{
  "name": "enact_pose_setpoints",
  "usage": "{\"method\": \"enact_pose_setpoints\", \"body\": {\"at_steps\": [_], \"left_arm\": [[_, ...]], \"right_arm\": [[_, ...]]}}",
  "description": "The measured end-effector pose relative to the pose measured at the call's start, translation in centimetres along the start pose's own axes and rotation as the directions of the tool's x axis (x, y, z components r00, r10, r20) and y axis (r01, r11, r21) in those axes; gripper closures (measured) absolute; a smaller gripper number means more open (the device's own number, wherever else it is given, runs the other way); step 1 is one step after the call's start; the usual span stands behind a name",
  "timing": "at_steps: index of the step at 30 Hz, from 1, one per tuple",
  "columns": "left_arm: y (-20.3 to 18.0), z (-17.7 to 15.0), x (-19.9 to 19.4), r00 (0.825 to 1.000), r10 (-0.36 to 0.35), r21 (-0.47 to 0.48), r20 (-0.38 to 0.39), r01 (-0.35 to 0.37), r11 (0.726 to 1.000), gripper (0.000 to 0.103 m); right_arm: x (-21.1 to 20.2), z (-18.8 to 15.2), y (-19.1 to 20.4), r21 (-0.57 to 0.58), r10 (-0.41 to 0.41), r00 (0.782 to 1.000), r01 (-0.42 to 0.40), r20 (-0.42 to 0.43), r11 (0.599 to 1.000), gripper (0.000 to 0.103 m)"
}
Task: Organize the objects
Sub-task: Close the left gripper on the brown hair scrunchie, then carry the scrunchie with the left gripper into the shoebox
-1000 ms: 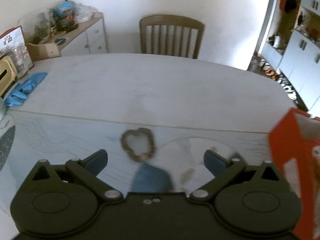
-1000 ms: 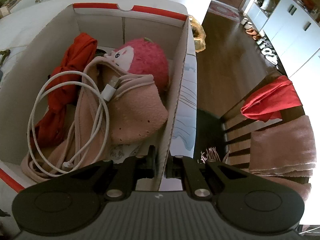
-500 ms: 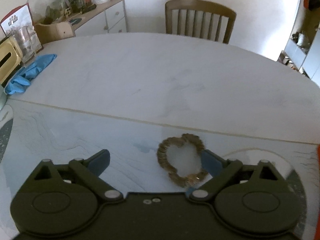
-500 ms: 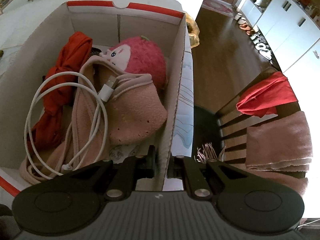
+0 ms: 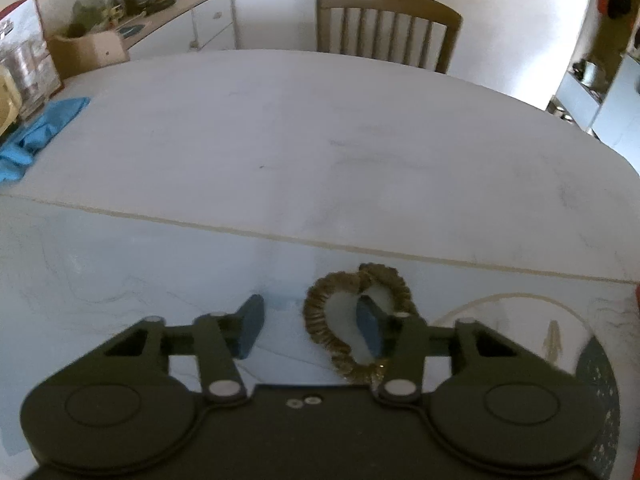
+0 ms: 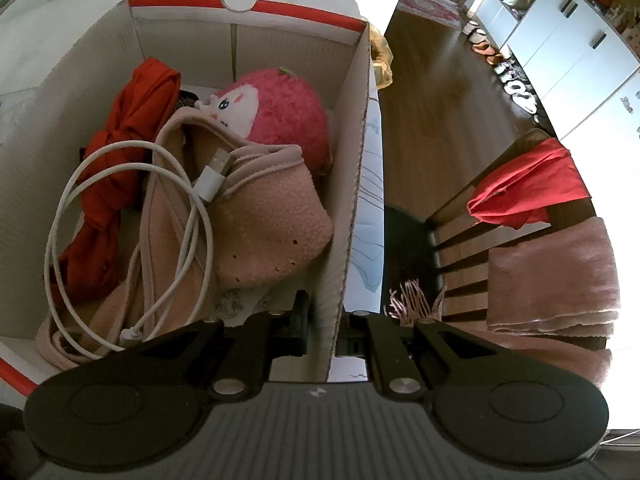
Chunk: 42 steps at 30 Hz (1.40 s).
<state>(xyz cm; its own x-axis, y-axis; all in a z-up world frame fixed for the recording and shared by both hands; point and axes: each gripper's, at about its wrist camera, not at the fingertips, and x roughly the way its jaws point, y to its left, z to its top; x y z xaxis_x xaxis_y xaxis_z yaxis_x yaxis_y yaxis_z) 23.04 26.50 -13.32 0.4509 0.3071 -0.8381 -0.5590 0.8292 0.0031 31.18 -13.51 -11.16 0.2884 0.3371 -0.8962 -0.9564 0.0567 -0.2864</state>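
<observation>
A brown ruffled hair scrunchie (image 5: 320,312) lies on the pale blue table mat (image 5: 120,264). My left gripper (image 5: 310,326) is open and low over it, with the right finger inside the loop and the left finger outside it to the left. My right gripper (image 6: 323,326) is shut on the right wall of a white cardboard box with red trim (image 6: 352,184). Inside the box lie a pink plush toy (image 6: 280,112), a pink fleece cloth (image 6: 264,228), a red cloth (image 6: 128,140) and a coiled white USB cable (image 6: 132,240).
A white table (image 5: 320,128) stretches ahead, with a blue cloth (image 5: 36,132) at its left edge and a wooden chair (image 5: 388,28) behind it. A cluttered sideboard (image 5: 160,20) stands far left. Right of the box, a chair carries a red cloth (image 6: 528,188) and a pink towel (image 6: 552,276).
My left gripper has swung left and dropped onto the scrunchie, and its fingers have narrowed, one now inside the loop. My right gripper keeps its hold on the box wall.
</observation>
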Motion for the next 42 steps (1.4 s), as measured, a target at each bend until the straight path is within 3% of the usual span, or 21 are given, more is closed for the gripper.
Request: {"method": "enact_pose_setpoints", "body": {"at_steps": [4,21,22,28,34,42], "left_arm": [[-0.3,-0.2,-0.4,1.000,-0.030,0.017,0.004,0.030,0.999,0.096],[-3.2,-0.1,-7.2,0.991,-0.099,0.063,0.089,0.094,0.994,0.097],[-3.4,-0.2,-7.7,0.990,-0.106,0.066,0.093,0.100,0.993,0.097],[-5.2,-0.7,-10.7,0.985,-0.140,0.086,0.100,0.131,0.988,0.097],[-7.5,-1.3,-14.2,0.971,-0.204,0.120,0.127,0.189,0.975,0.097],[-12.9,-2.4,-18.6,0.932,-0.331,0.210,0.145,0.298,0.931,0.097]], "right_arm": [[0.0,0.0,0.0,-0.007,-0.002,1.000,0.002,0.001,1.000,0.092],[-0.2,-0.3,0.0,-0.037,0.001,1.000,0.000,0.018,0.999,0.092],[-0.2,-0.3,0.0,-0.127,0.025,0.998,-0.017,0.056,0.992,0.092],[-0.1,-0.5,0.0,-0.143,0.035,0.997,-0.025,0.067,0.989,0.092],[-0.1,-0.6,-0.2,-0.163,0.054,0.995,-0.040,0.080,0.986,0.093],[-0.1,-0.8,-0.5,-0.176,0.081,0.992,-0.064,0.095,0.982,0.093]]}}
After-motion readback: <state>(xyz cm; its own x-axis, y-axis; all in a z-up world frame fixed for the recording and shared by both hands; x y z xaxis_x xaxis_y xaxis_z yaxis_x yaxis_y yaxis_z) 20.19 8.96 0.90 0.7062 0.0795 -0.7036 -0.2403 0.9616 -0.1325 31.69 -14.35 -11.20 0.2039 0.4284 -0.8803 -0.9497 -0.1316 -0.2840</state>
